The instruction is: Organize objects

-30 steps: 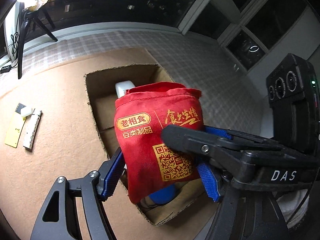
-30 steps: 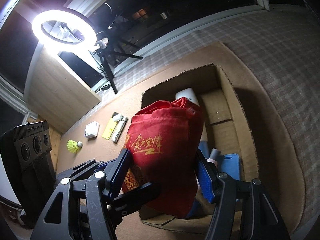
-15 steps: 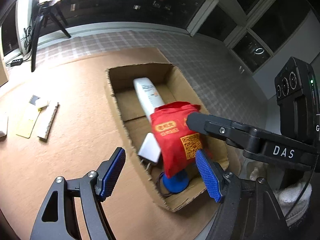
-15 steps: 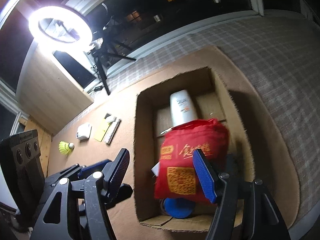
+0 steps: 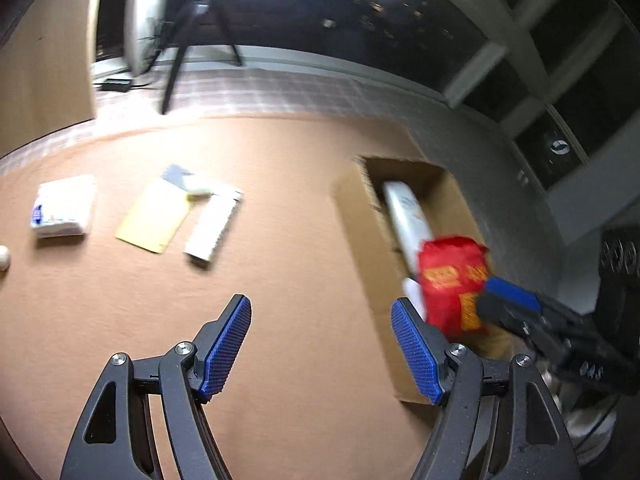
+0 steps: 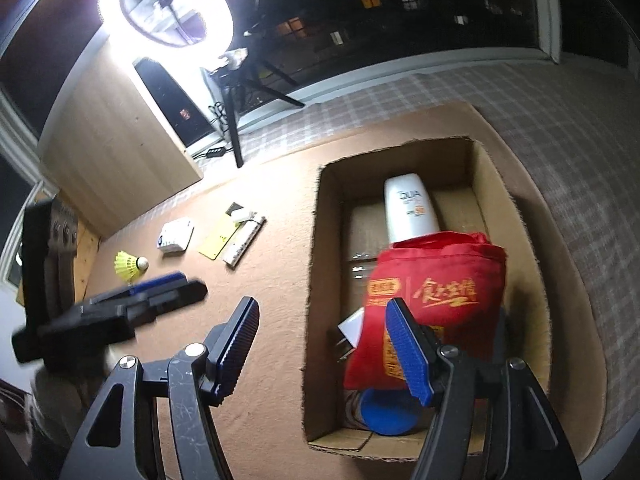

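A red cloth bag (image 6: pixel 440 284) with gold print lies in the open cardboard box (image 6: pixel 316 240), over the lower end of a white bottle (image 6: pixel 408 212). Neither gripper holds it. My right gripper (image 6: pixel 322 312) stands open above the box's left wall, its right finger in front of the bag. Left of the box, my left gripper (image 5: pixel 320 320) is open over bare brown mat with nothing between its fingers. The left wrist view is blurred and shows the bag (image 5: pixel 452 280), the box (image 5: pixel 360 240) and the right gripper (image 5: pixel 500 300) at its right.
In the box a white plug (image 6: pixel 352 328) and a blue round thing (image 6: pixel 384 412) lie by the bag. On the mat are a yellow card (image 6: pixel 218 236), a white strip (image 6: pixel 244 242), a white packet (image 6: pixel 174 236) and a yellow shuttlecock (image 6: pixel 128 266). A ring light (image 6: pixel 166 0) stands behind.
Both grippers held the red bag above the box a second ago. They let it go and it now rests in the box. My left gripper swung left over the mat.
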Demonstrator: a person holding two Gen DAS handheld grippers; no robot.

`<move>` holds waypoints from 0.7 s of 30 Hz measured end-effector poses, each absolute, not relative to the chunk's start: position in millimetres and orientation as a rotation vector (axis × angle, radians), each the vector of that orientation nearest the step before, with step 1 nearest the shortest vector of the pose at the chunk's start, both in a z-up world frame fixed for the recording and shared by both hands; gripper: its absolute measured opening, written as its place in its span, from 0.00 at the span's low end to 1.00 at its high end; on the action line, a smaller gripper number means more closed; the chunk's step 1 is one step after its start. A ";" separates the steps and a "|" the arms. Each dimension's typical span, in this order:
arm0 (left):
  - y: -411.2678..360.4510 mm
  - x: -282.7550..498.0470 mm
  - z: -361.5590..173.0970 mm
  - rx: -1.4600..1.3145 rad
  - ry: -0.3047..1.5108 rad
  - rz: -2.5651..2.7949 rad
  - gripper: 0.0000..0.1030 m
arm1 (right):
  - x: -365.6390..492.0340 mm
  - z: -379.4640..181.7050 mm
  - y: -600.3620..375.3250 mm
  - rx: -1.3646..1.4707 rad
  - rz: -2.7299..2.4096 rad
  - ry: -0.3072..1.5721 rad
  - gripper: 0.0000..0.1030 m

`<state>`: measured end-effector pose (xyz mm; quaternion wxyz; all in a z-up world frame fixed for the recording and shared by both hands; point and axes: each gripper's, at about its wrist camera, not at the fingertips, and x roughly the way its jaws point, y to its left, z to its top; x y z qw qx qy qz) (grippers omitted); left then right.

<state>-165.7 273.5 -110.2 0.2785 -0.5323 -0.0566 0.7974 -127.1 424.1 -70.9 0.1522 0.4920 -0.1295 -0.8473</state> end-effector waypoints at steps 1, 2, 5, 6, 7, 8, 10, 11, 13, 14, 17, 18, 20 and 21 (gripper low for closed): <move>266.9 -171.3 -110.2 -1.434 -0.154 2.157 0.74 | -127.5 -71.3 422.6 1.408 -2.427 -0.376 0.60; 260.3 -178.2 -110.0 -1.440 -0.157 2.175 0.74 | -127.5 -71.8 420.8 1.401 -2.422 -0.381 0.61; 245.5 -198.1 -108.4 -1.450 -0.166 2.217 0.74 | -128.7 -74.3 415.5 1.411 -2.400 -0.382 0.61; 242.3 -204.9 -108.5 -1.455 -0.166 2.231 0.74 | -128.8 -75.8 413.6 1.420 -2.381 -0.383 0.61; 238.7 -212.9 -108.7 -1.460 -0.164 2.243 0.74 | -128.5 -76.7 412.1 1.425 -2.366 -0.383 0.61; 236.7 -221.2 -109.4 -1.466 -0.160 2.254 0.74 | -127.8 -77.7 410.3 1.431 -2.354 -0.379 0.61; 235.5 -236.3 -111.6 -1.481 -0.149 2.270 0.73 | -125.2 -78.8 408.2 1.439 -2.352 -0.366 0.61; 235.8 -243.9 -113.4 -1.487 -0.140 2.278 0.73 | -124.0 -79.3 407.4 1.445 -2.349 -0.361 0.61; 237.8 -258.9 -117.3 -1.502 -0.116 2.289 0.73 | -121.2 -80.7 407.1 1.455 -2.342 -0.371 0.61; 239.2 -265.2 -119.4 -1.509 -0.107 2.293 0.73 | -120.2 -81.6 407.4 1.461 -2.337 -0.381 0.61; 246.7 -284.0 -129.1 -1.534 -0.101 2.297 0.73 | -117.1 -83.4 407.9 1.469 -2.325 -0.407 0.61; 248.6 -288.9 -133.3 -1.545 -0.103 2.296 0.73 | -115.9 -84.2 407.8 1.471 -2.322 -0.412 0.61; 252.7 -300.4 -144.5 -1.579 -0.124 2.279 0.71 | -114.0 -85.6 407.7 1.474 -2.315 -0.419 0.61; 254.1 -304.3 -149.5 -1.596 -0.129 2.282 0.68 | -113.0 -86.4 407.9 1.476 -2.313 -0.422 0.61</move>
